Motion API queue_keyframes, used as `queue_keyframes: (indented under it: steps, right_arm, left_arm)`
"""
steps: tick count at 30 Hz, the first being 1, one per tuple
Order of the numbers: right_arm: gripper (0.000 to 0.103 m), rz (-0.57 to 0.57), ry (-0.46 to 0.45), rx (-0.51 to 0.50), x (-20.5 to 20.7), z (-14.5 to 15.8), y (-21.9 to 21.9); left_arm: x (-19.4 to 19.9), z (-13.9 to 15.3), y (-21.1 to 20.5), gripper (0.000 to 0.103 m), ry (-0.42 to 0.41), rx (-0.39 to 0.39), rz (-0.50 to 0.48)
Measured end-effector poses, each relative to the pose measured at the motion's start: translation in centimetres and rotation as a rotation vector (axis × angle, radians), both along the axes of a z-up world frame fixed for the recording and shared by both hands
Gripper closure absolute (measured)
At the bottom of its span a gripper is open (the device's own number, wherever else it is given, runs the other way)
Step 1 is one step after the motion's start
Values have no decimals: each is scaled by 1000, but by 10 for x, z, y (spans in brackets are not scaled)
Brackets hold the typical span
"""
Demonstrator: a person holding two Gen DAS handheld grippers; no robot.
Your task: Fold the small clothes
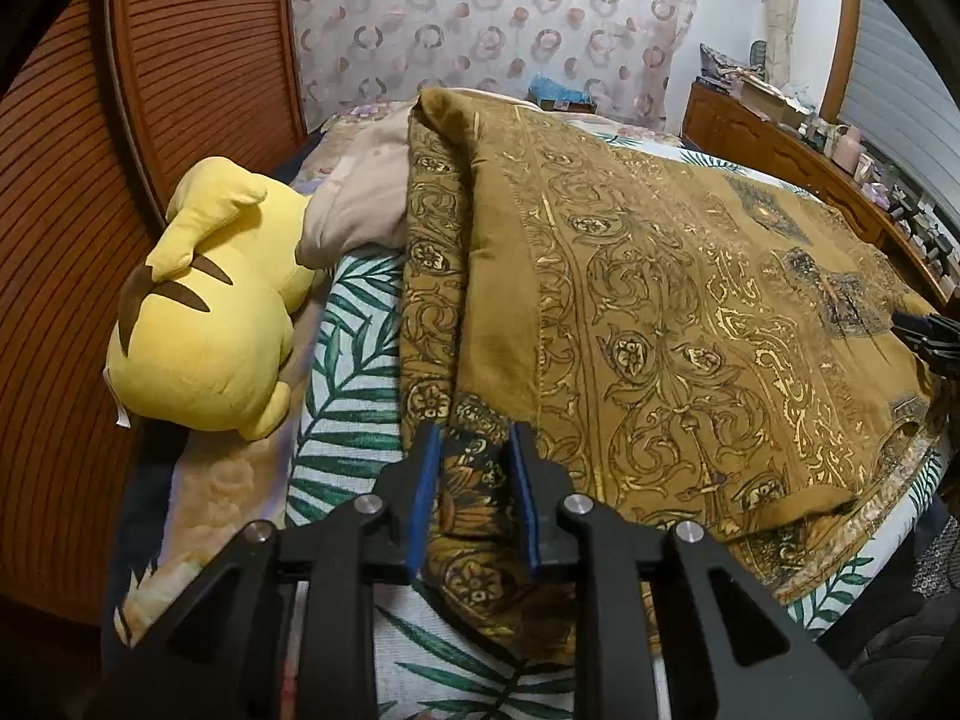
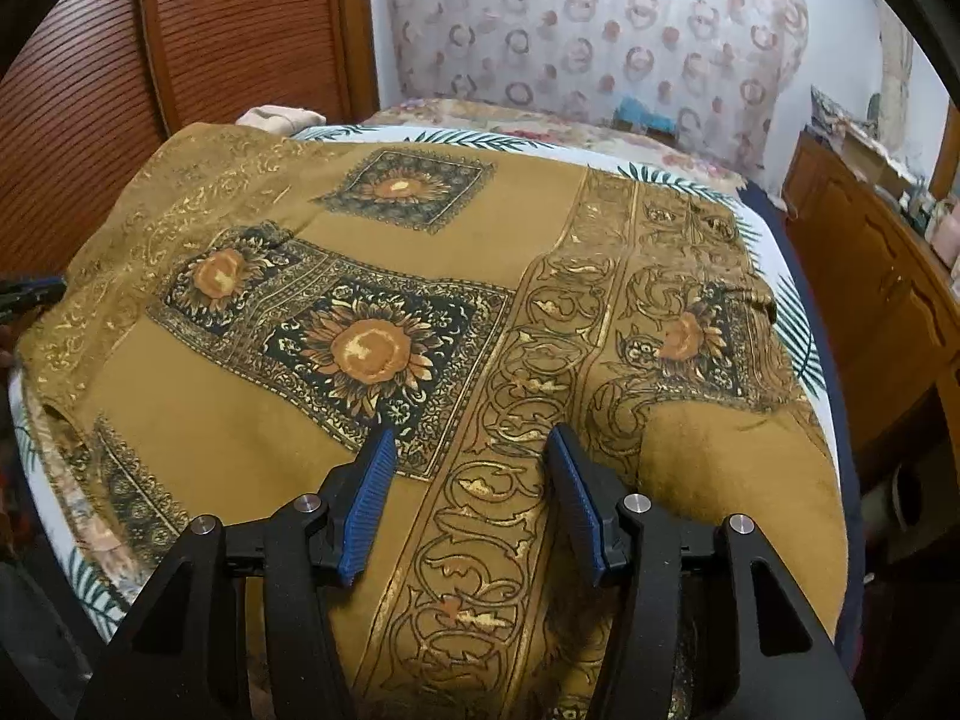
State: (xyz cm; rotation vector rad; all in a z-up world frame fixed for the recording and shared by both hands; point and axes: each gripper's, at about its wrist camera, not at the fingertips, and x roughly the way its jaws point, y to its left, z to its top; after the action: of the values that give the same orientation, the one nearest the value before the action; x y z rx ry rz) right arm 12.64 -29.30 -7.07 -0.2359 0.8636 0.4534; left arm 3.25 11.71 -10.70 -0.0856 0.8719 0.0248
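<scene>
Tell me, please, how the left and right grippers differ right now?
The left gripper has its jaws narrowly apart with a dark patterned fold of the cloth between them; the right gripper has its jaws wide apart over flat cloth. The left is at the cloth's edge, the right over its middle. Both have blue pads and point downward.

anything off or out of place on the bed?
The yellow plush toy lies tipped over at the bed's edge by the wardrobe, and the mustard patterned garment has one edge bunched in thick, uneven folds. No visible damage.

no readable text, labels, brands, numbers or signs anywhere in either view
</scene>
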Motion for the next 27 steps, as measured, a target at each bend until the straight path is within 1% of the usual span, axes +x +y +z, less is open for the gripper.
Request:
queue_keyframes:
  steps: [13,15,18,27]
  right_arm:
    - [44,2,-1,11,1,-1,-1]
    - [44,2,-1,11,1,-1,-1]
    - [44,1,-1,11,1,-1,-1]
    - [44,2,-1,12,0,-1,-1]
  left_arm:
    - [6,-3,7,77,-19,5,9]
    - [9,-4,10,73,-22,6,18]
    - [11,-5,15,71,-27,-4,32]
    - [14,-5,16,68,-19,9,36]
